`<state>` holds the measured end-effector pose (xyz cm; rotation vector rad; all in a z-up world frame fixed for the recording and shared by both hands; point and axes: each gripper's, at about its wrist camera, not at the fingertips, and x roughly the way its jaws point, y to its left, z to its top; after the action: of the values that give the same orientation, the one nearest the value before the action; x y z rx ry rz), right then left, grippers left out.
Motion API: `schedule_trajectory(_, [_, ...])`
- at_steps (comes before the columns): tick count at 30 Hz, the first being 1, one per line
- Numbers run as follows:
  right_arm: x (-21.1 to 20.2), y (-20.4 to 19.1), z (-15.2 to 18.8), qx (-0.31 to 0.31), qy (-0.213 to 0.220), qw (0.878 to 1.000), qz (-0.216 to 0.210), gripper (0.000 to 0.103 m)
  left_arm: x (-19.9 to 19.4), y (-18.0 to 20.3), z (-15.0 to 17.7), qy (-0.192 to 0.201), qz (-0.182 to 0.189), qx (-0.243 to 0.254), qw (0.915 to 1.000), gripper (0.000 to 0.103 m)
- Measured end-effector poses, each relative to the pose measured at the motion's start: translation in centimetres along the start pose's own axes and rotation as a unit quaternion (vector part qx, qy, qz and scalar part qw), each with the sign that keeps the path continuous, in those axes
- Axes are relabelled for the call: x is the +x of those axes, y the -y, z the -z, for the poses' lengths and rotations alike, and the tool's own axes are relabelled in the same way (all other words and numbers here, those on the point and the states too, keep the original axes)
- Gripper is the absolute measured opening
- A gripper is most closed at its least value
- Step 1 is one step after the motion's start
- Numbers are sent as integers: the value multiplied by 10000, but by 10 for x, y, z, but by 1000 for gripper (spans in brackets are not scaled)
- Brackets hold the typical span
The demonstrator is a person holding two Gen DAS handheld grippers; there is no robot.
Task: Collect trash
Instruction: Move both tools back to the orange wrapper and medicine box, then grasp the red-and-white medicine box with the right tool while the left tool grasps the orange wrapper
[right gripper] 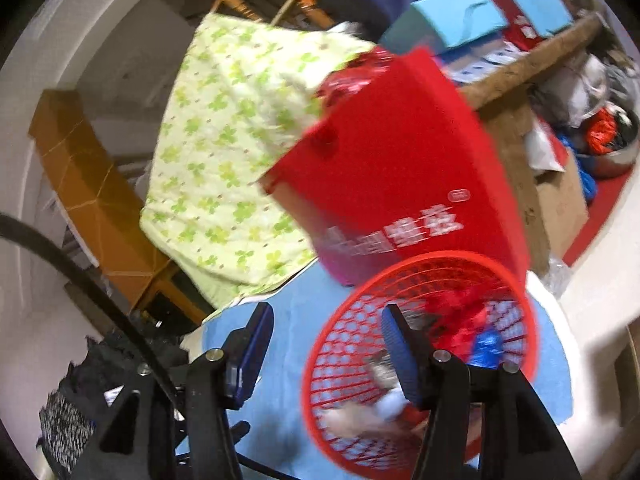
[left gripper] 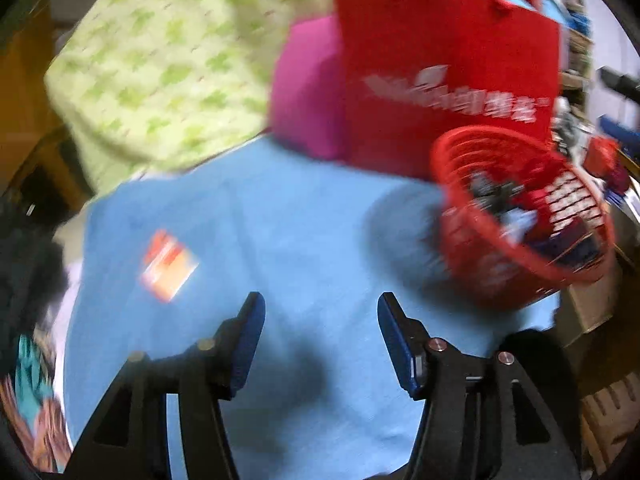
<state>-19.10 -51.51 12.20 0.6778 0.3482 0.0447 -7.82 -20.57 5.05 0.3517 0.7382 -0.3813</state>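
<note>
The left gripper [left gripper: 321, 340] is seen with its two blue-padded fingers [left gripper: 249, 344] set well apart, and nothing is held or touched between them; only the light blue cloth [left gripper: 280, 216] covering the surface is seen in the gap. The right gripper [right gripper: 327, 350] is likewise parted, nothing being clamped: its left finger [right gripper: 256, 354] is seen over the blue cloth [right gripper: 288, 312], while its right finger [right gripper: 400, 356] is seen in front of the red plastic mesh basket [right gripper: 348, 344]; whether that basket's rim is touched cannot be told. The basket [left gripper: 472, 240] is placed at the right side of the cloth, just in front of a red bag with white lettering [left gripper: 448, 60], and is shown tilted in the fisheye views. Crumpled trash is piled inside it: red, blue, white and dark scraps [right gripper: 472, 320], blurred too much to be named singly. One small flat orange-and-white wrapper [left gripper: 168, 266] is left lying on the cloth, well apart from the basket and left of the left gripper. A green-patterned quilt [left gripper: 160, 64] is heaped behind the cloth.
</note>
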Motion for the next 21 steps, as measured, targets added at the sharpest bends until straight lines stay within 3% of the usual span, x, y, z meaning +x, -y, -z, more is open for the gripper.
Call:
schedule_trajectory(5, [22,-53,14,-529,-320,9975,-346,61,5,-65,36,-218,-600,-630,9960,59])
schedule_trajectory(13, [96,-121,61,-993,-1273,9848,-645,61,5,-158,85,-355,-1503,-1478,9769,59])
schedule_trajectory(21, [207,-176,112,-1142,-2354,9641,-453,61,13,-201,113,-385,-1720,-1890,9660,59])
